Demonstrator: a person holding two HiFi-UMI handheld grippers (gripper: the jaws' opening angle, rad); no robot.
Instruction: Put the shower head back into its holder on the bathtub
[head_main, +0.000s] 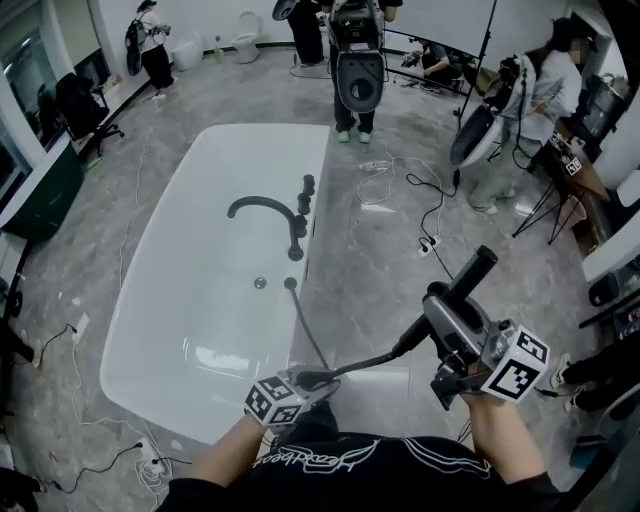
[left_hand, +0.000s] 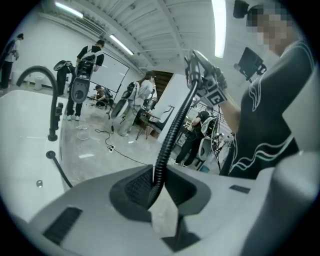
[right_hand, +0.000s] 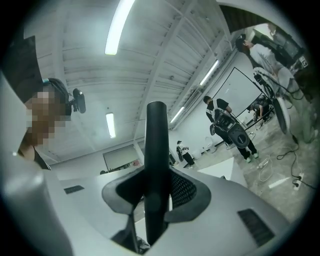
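Observation:
In the head view, the white bathtub (head_main: 180, 330) lies ahead, with a black curved faucet (head_main: 265, 207) and short black fittings (head_main: 304, 200) on its right rim. A black ribbed hose (head_main: 305, 325) rises from the rim. It runs to my left gripper (head_main: 305, 380), which is shut on it near the tub's near corner. In the left gripper view the hose (left_hand: 175, 125) passes between that gripper's (left_hand: 154, 184) pads. From there it arcs right to the black shower head (head_main: 475, 272). My right gripper (head_main: 447, 305) is shut on the shower head's handle (right_hand: 156, 135), holding it upright over the floor, right of the tub.
Cables and a power strip (head_main: 427, 245) lie on the marble floor right of the tub. A person with a camera rig (head_main: 357, 70) stands beyond the far end. Other people and light stands (head_main: 480, 120) are at the back right. More cables (head_main: 150, 460) lie by the near left corner.

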